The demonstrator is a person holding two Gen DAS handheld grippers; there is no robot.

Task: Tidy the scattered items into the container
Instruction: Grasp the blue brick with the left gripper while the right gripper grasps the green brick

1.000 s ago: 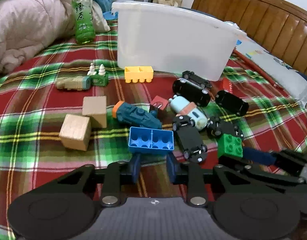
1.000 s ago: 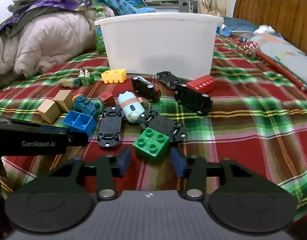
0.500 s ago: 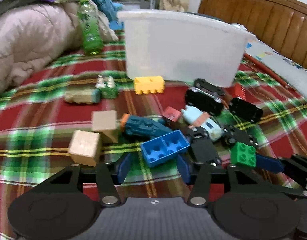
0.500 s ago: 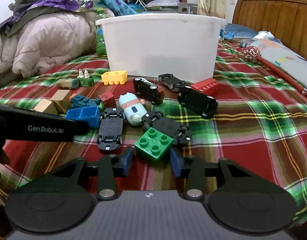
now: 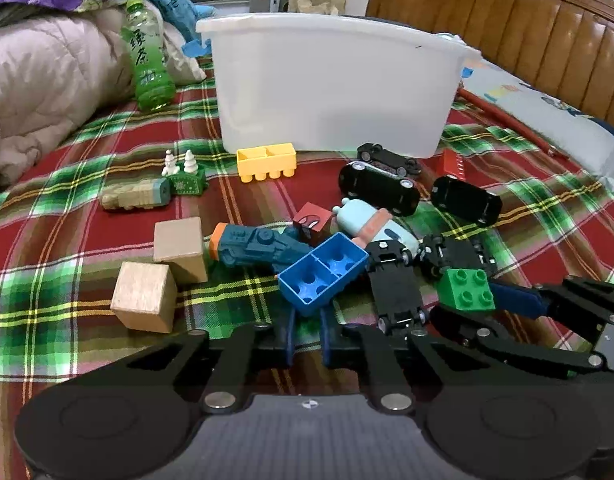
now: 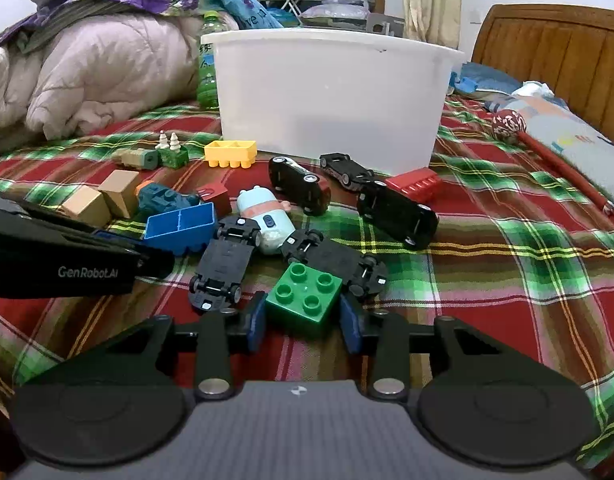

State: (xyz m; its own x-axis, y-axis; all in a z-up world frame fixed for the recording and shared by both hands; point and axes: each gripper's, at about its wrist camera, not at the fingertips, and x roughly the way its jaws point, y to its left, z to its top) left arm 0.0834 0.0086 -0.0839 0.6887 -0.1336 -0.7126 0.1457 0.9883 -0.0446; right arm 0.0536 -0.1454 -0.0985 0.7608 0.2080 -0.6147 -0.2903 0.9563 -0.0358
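Pickup step: left gripper (image 5: 307,334) clamped on blue brick (image 5: 322,273), right gripper (image 6: 304,322) hugging green brick (image 6: 305,298); next, carry both over white tub (image 6: 331,100) rim.

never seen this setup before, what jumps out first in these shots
A big white tub stands at the back of a red-green plaid bedspread, toys scattered before it. Up front, the left gripper pinches a tilted blue brick, while the right gripper brackets a green brick.
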